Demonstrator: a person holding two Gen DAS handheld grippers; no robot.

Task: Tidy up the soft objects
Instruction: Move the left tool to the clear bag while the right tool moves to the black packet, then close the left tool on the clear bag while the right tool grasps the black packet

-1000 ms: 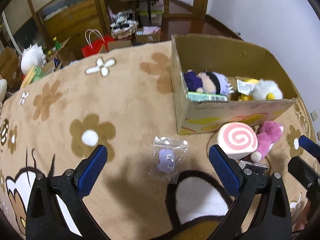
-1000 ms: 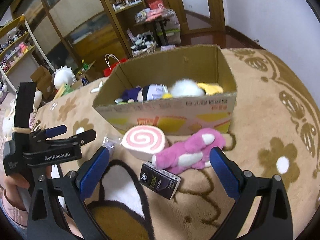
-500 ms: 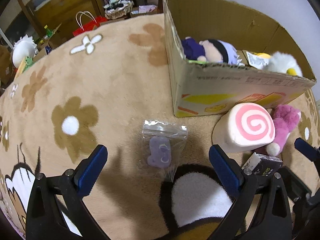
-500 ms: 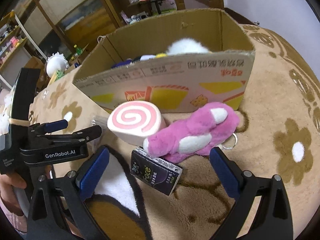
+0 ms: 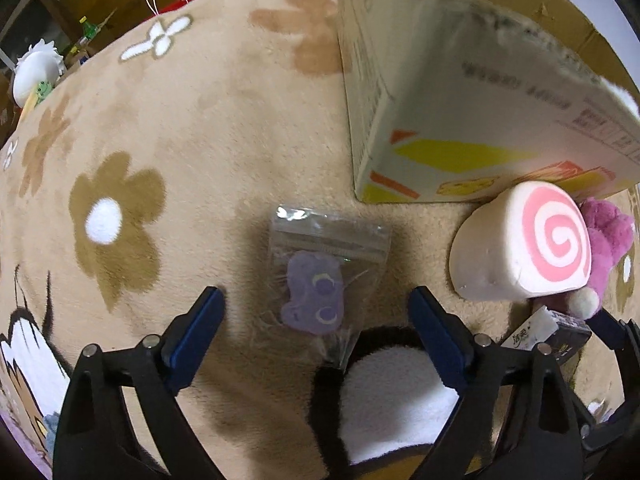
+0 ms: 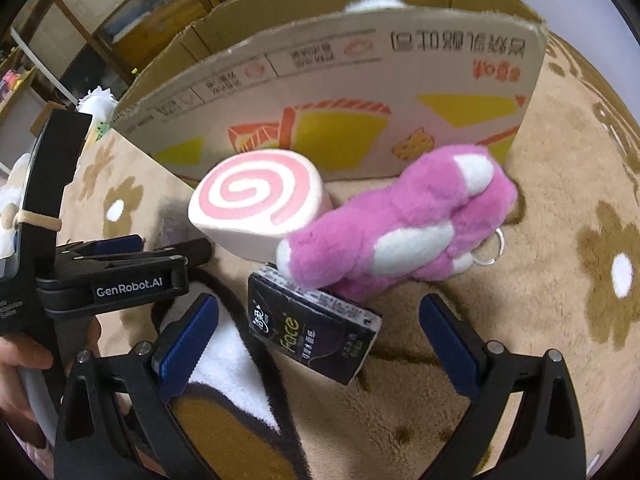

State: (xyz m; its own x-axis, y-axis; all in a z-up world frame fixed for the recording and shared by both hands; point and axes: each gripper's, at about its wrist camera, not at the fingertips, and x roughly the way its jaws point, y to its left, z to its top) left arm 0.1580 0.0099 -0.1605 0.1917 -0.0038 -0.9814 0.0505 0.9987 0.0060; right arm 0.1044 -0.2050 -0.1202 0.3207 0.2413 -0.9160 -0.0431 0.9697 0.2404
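A clear bag with a small purple plush [image 5: 316, 292] lies on the rug, just ahead of and between the fingers of my open left gripper [image 5: 316, 326]. A pink-swirl roll cushion [image 5: 524, 246] [image 6: 256, 204] and a pink plush paw [image 6: 408, 228] [image 5: 608, 248] lie against the cardboard box [image 5: 452, 120] [image 6: 360, 92]. A dark tissue pack [image 6: 312, 334] [image 5: 560, 334] lies partly under the paw. My right gripper [image 6: 318, 342] is open, low over the pack and paw. The left gripper also shows in the right wrist view [image 6: 132, 256].
The flower-patterned tan rug [image 5: 180, 128] covers the floor. The box wall stands close ahead of both grippers. A white plush [image 5: 36, 76] and a red paper bag [image 5: 176, 0] sit beyond the rug's far edge. A keyring [image 6: 490, 250] hangs off the paw.
Both grippers have dropped lower and moved forward; the bagged plush, the tissue pack and the paw now loom larger. The box contents have gone out of sight behind its wall.
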